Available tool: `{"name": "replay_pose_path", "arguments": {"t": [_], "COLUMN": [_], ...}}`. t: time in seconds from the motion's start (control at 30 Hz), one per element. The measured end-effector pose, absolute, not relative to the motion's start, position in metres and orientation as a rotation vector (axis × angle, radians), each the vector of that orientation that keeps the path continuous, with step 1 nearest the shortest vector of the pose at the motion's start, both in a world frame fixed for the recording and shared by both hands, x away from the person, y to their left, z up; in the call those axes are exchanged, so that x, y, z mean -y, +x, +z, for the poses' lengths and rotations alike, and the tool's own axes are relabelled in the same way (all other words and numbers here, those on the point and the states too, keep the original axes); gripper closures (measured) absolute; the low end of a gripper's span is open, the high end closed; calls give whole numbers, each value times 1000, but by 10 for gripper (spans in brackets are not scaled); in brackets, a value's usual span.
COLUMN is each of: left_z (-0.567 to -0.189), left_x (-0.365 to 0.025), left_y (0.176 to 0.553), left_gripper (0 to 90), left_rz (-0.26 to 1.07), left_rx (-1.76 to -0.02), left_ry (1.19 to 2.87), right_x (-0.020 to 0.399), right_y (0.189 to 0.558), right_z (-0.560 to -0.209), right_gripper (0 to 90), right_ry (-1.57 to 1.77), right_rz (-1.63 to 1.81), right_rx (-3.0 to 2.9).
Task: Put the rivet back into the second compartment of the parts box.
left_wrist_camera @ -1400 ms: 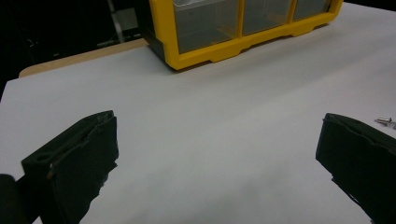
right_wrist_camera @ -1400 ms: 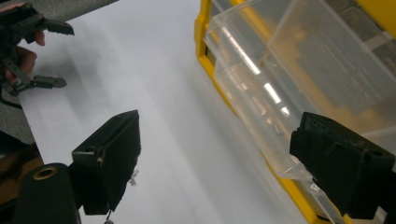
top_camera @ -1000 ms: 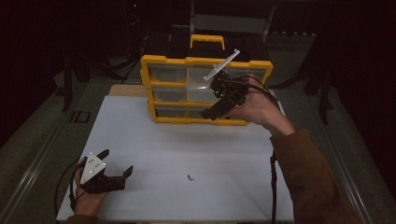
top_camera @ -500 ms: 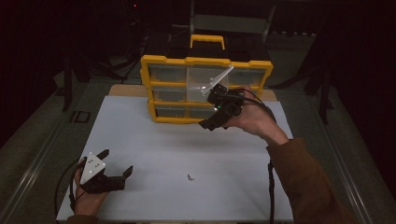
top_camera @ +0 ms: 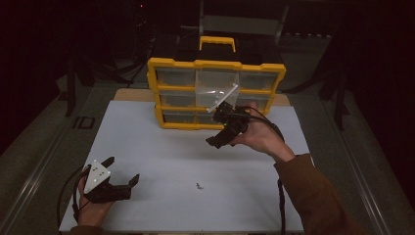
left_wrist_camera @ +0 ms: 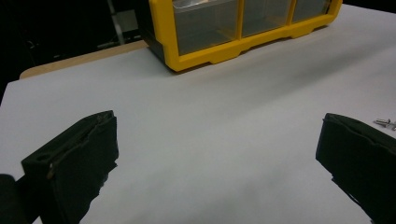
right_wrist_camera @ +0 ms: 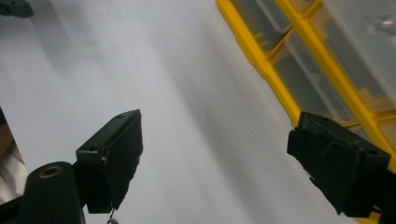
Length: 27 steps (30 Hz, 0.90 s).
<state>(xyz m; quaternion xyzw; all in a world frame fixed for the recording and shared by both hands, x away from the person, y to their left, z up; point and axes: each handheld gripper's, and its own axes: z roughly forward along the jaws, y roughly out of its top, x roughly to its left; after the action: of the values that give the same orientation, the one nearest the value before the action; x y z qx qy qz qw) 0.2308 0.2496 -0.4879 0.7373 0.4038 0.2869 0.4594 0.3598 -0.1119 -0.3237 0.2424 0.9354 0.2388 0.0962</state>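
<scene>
Where the dim room gives way to light, the white table (top_camera: 161,147) takes up most of the scene, its wooden edge showing at the far side. Next in size, a yellow organizer (top_camera: 215,93) with clear drawers stands upright at the far middle of the table, a yellow handle (top_camera: 217,43) on its top; one clear drawer in the upper middle appears pulled forward. From the near right a brown sleeve (top_camera: 313,196) reaches in, its hand carrying the right tongs (top_camera: 221,138), held above the table just in front of the organizer's lower right drawers and touching nothing; in the right gripper view these tongs (right_wrist_camera: 215,154) stand wide apart with nothing between them, the organizer's yellow frame (right_wrist_camera: 280,84) slanting across just beyond them. At the near left corner, a hand holds the left tongs (top_camera: 122,174) low over the table, well apart from the organizer; in the left gripper view they (left_wrist_camera: 215,158) also stand wide and hold nothing. Smallest, a little metal screw (top_camera: 199,185) lies alone on the bare table near the front middle, between the two tongs and apart from both; in the left gripper view it (left_wrist_camera: 385,122) lies just beyond one jaw.
</scene>
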Motion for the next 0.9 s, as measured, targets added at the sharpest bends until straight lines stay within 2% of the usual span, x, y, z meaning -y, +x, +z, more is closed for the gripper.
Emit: {"name": "replay_pose_path", "arguments": {"t": [0.9], "left_z": [-488], "left_x": [-250], "left_y": [231], "left_gripper": [0], "left_rz": [703], "left_rx": [-994], "left_ry": [1815], "right_x": [95], "right_y": [343], "right_z": [-373], "right_gripper": [166], "right_ry": [680], "right_rz": [640], "right_rx": [-2795]}}
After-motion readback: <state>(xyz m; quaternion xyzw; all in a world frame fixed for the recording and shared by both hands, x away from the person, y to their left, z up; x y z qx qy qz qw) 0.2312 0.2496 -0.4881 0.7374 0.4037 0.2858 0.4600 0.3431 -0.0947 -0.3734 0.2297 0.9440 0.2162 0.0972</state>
